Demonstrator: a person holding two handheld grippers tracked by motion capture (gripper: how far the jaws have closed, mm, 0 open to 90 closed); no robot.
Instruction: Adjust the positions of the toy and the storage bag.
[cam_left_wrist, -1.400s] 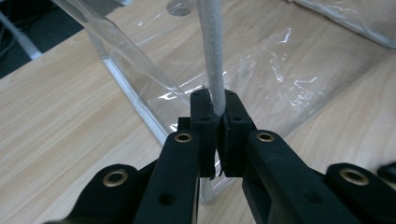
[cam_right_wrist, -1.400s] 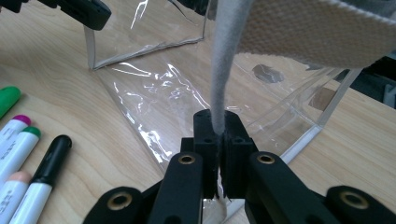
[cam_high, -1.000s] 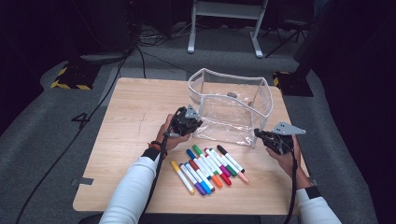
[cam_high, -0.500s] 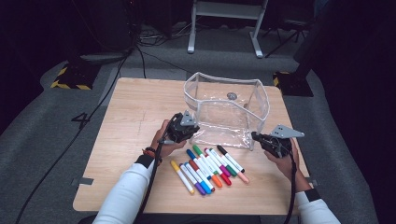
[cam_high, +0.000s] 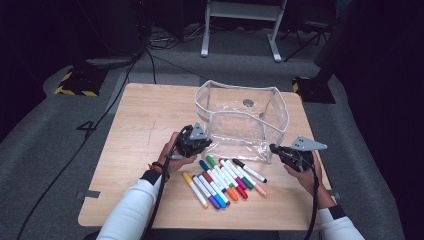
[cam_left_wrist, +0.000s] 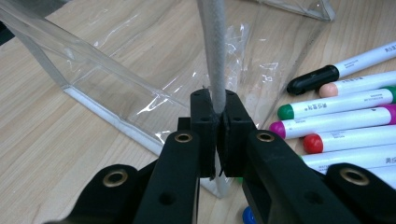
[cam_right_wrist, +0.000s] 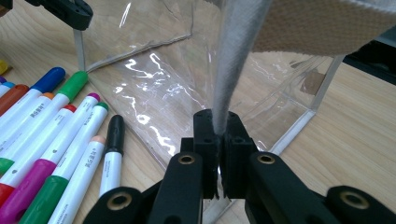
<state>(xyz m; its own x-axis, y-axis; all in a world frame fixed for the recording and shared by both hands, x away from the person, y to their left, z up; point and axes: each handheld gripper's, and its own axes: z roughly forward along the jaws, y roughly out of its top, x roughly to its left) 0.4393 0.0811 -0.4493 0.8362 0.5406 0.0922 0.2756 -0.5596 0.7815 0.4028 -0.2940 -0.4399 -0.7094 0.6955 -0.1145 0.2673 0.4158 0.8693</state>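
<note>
High view, left gripper (cam_high: 204, 145): clamped on the near left corner edge of the clear pouch (cam_high: 242, 122), which stands open just beyond it on the table (cam_high: 135, 120)
High view, right gripper (cam_high: 274, 149): pinching the pouch's near right corner, markers (cam_high: 222, 175) lying in a row between the two claws and a little nearer the person
High view, change: a second ago the pouch leaned and its mouth looked skewed; now it sits squarer and wider, both hands having drawn slightly down and apart
Left gripper view: jaws closed on the grey trim strip (cam_left_wrist: 212, 51) rising straight ahead; clear wall beyond, marker caps off to the right
Right gripper view: jaws shut on the same kind of trim (cam_right_wrist: 233, 60); black-capped marker (cam_right_wrist: 112, 149) just left, the other claw's tip far upper left
Meaning: the mouth seems held open and steady, likely readying the pouch for the markers, none of which is inside yet
</note>
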